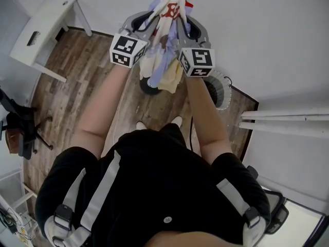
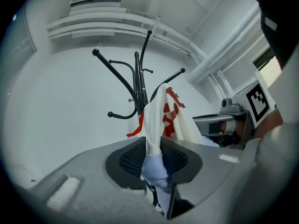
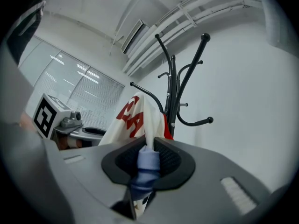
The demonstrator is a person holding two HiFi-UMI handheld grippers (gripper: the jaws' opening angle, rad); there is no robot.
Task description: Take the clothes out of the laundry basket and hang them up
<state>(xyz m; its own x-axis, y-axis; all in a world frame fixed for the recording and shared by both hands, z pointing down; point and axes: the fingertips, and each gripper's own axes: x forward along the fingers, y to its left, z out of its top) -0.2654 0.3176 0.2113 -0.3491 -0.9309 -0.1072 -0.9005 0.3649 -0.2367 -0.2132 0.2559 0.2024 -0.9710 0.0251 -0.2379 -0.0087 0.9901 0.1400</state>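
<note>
A white garment [image 1: 167, 24] with red print and pale blue parts hangs bunched between both grippers, in front of a black coat rack [image 2: 137, 85]. Its top drapes over one of the rack's hooks [image 3: 145, 91]. My left gripper [image 1: 150, 23] is closed on the cloth from the left, and the fabric [image 2: 154, 153] fills the gap between its pads. From the right, my right gripper [image 1: 180, 25] pinches the same garment [image 3: 147, 160], a blue fold bulging out between its pads. The two grippers are close together and point slightly upward at the rack [image 3: 174, 92].
The rack's round base [image 1: 149, 88] stands on the wood floor below the cloth. A white desk [image 1: 43, 27] is at the far left, a black stand [image 1: 20, 130] beside it. A white round fan [image 1: 220, 89] and white rails [image 1: 282, 121] lie to the right.
</note>
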